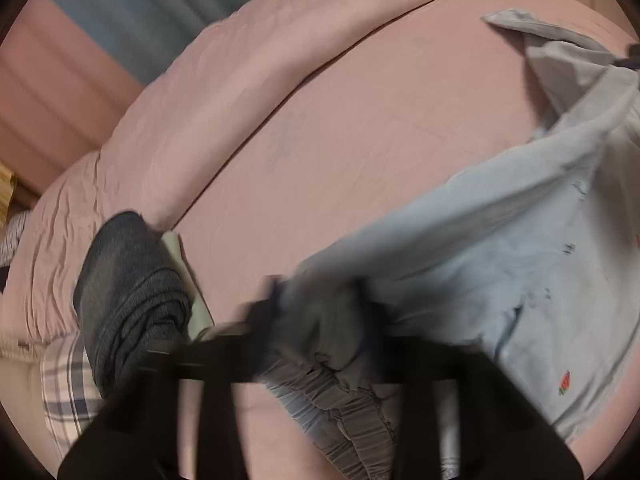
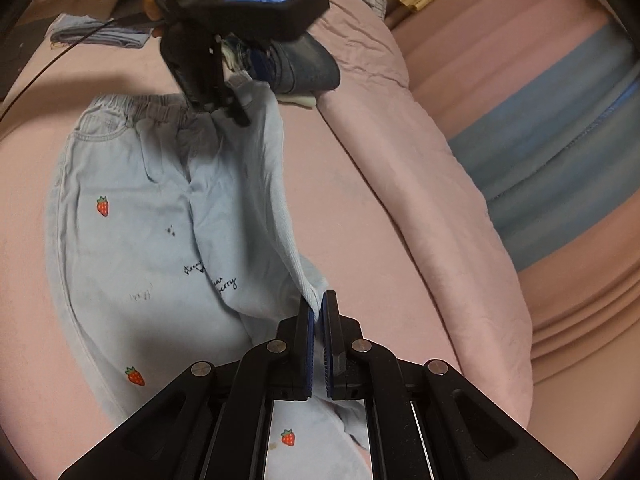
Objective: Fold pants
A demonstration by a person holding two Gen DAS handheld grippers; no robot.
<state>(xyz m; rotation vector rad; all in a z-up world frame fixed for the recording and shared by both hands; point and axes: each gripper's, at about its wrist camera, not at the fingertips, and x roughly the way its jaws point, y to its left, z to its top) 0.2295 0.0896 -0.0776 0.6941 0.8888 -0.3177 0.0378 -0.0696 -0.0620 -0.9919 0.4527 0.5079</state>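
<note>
Light blue pants [image 2: 132,240] with strawberry prints lie on a pink bed sheet [image 2: 360,184], waistband at the far end. In the right wrist view my right gripper [image 2: 319,306] is shut on the raised side edge of one leg, its blue pads pressed on the fabric. My left gripper [image 2: 236,114] pinches the gathered waistband's right corner and holds it off the sheet. That lifted edge runs taut between the two grippers. The left wrist view is blurred: the left gripper [image 1: 316,304] has grey waistband fabric bunched between its fingers, and the pants [image 1: 480,260] stretch away to the right.
A folded pair of dark jeans [image 1: 128,292] [image 2: 304,68] lies by a rolled pink duvet [image 2: 420,160] along the bed's side. A folded blue garment [image 2: 100,36] sits at the far left. Plaid cloth [image 1: 64,380] lies near the jeans. A pink and blue padded wall [image 2: 560,140] stands beyond.
</note>
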